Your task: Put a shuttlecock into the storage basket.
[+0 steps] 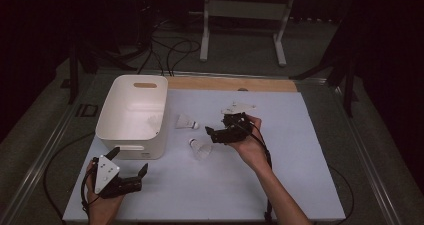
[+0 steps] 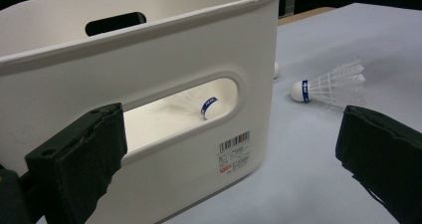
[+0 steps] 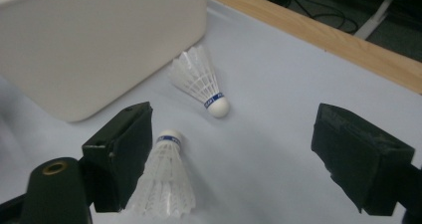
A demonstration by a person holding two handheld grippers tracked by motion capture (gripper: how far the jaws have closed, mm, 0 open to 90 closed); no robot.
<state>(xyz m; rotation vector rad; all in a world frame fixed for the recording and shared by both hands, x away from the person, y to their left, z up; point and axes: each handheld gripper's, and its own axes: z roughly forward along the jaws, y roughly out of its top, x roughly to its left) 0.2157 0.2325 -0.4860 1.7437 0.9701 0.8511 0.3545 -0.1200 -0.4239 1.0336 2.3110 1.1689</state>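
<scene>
Right gripper [image 3: 234, 159], black and two-jawed, is hanging with its jaws spread wide over the pale blue-grey table sheet [image 1: 280, 175], holding nothing. In the right gripper view a white feathered shuttlecock with a blue band below its cork [image 3: 163, 181] is lying at lower centre, its feather skirt just beside the left-hand jaw and its cork pointing up the frame. That one looks to be the target: the step in hand appears to be the reach for a shuttlecock that is going into the white plastic bin with oval handle cut-outs [image 1: 131, 116]. The next move probably calls for shifting the jaws sideways until they are straddling the skirt, then closing gently, since the feathers are likely to crush or slip under a hard pinch.

A second white shuttlecock [image 3: 200, 82] is lying nearer the bin, above centre in that view, cork toward the camera, skirt close to the bin's corner. In the high view both are sitting at mid-frame, right of the bin.

Left gripper [image 1: 127, 167], at the lower left of the high view, is also standing wide and empty, pointing at the bin's near wall. Through the handle slot in the left gripper view, a third shuttlecock [image 2: 199, 104] is already resting inside the bin.
</scene>
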